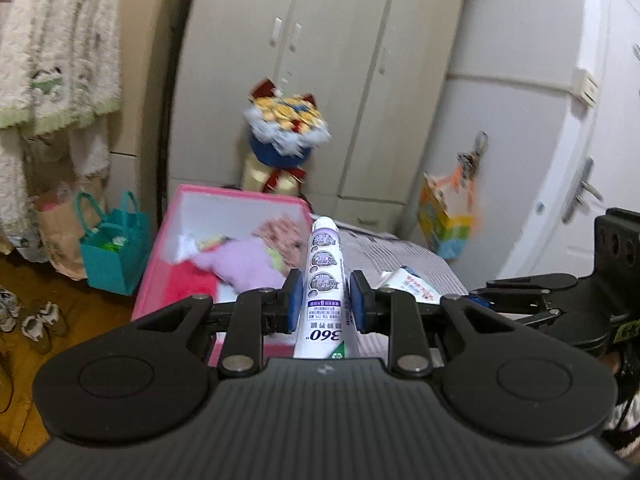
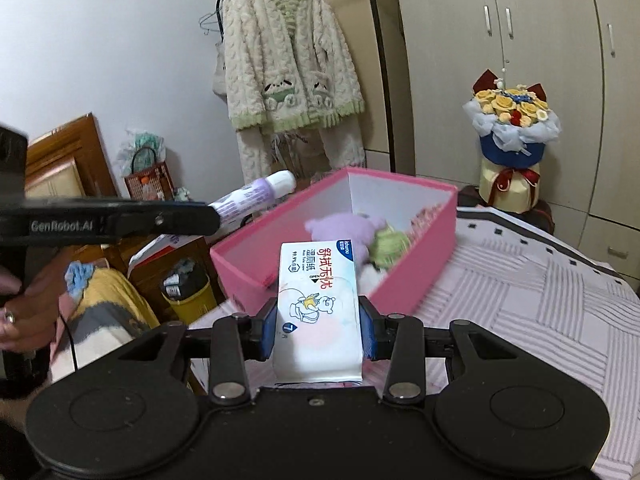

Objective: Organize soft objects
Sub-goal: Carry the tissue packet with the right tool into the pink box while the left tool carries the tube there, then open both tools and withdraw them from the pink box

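Observation:
My left gripper [image 1: 325, 304] is shut on a white and purple tube [image 1: 325, 276] that points up and away, cap first. The same tube [image 2: 256, 196] and the left gripper's black side show at the left of the right wrist view, beside the box. My right gripper [image 2: 319, 330] is shut on a flat wet-wipe pack [image 2: 318, 300] with a bear drawing. Ahead of both stands an open pink box [image 1: 160, 264] [image 2: 416, 264] on the striped bed. Inside lie a purple plush toy [image 1: 244, 264] [image 2: 340, 232] and a green soft item [image 2: 390, 246].
A striped bedspread [image 2: 520, 292] fills the right. A flower bouquet [image 2: 512, 128] stands behind the box by the wardrobe [image 1: 320, 60]. A teal bag [image 1: 114, 252], shoes [image 1: 40, 320] and a fleecy robe [image 2: 288, 64] are at the left. A person's hand [image 2: 24, 312] holds the left gripper.

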Available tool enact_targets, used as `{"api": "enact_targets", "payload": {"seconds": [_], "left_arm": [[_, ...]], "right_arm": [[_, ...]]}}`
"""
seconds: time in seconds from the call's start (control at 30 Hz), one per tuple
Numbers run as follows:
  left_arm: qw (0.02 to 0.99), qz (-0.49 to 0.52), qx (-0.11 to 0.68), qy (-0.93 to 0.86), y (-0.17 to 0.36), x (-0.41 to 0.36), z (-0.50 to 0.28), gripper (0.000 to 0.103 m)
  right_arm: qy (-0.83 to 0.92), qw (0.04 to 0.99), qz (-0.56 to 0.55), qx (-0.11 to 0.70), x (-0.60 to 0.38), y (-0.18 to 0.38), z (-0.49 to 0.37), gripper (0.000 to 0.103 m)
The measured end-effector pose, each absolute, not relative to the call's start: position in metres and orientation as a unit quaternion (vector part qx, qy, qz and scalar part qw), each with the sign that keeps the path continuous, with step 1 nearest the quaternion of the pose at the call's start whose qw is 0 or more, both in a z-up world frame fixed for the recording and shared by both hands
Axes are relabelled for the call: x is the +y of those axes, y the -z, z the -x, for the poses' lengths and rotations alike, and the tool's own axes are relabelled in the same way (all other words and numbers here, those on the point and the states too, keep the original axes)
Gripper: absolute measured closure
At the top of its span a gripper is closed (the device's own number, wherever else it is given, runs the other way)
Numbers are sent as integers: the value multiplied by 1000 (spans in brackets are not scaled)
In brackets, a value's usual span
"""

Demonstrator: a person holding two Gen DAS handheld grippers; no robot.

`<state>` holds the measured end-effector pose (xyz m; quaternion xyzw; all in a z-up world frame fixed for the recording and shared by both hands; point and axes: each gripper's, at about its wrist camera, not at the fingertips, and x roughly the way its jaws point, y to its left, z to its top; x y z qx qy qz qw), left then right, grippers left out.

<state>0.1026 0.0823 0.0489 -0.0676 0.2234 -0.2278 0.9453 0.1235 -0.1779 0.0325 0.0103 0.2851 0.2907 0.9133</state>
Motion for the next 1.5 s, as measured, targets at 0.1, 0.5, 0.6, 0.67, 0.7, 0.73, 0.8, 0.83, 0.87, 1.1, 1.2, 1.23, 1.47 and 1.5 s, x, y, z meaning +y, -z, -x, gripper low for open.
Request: {"api": "enact_targets", "payload": {"seconds": [0.1, 0.5, 0.6, 0.67, 0.7, 0.73, 0.8, 0.83, 0.87, 1.1, 1.2, 1.23, 1.47, 1.5], "left_arm": [[951, 77, 217, 204, -49, 93, -119, 79], [954, 82, 253, 142, -15, 88, -219, 79], [951, 80, 271, 125, -5, 84, -244, 79], [945, 91, 288, 122, 2, 85, -258, 79], [942, 100, 296, 121, 5, 87, -264, 79], [939, 109, 302, 121, 8, 88, -271, 79], [934, 133, 314, 112, 12, 92, -281, 79], [933, 134, 317, 111, 14, 92, -284, 79], [932, 132, 320, 109, 16, 92, -286, 79], [924, 125, 344, 108, 28, 90, -289, 78], [928, 120, 339, 100, 28, 88, -284, 75], [930, 115, 335, 101, 27, 87, -281, 73], [934, 105, 323, 115, 20, 83, -260, 62], [935, 101, 320, 115, 19, 83, -256, 62]], "right_arm": [[-284, 919, -9, 274, -168, -35, -139, 58], [-226, 935, 36, 271, -126, -15, -240, 58], [-237, 926, 30, 292, -120, -8, -267, 58], [-243, 921, 38, 301, -115, -2, -278, 58], [-240, 922, 50, 301, -111, 1, -284, 58], [-235, 922, 57, 303, -107, 3, -289, 58], [-237, 917, 54, 317, -105, 9, -300, 58], [-239, 915, 48, 322, -104, 10, -305, 58], [-240, 913, 44, 327, -103, 12, -309, 58], [-250, 910, 65, 326, -104, 14, -308, 49], [-250, 910, 46, 327, -111, 15, -307, 38], [-250, 911, 41, 325, -113, 14, -305, 38], [-255, 921, 9, 295, -133, 8, -267, 36], [-254, 923, 7, 290, -136, 6, -260, 35]]}}
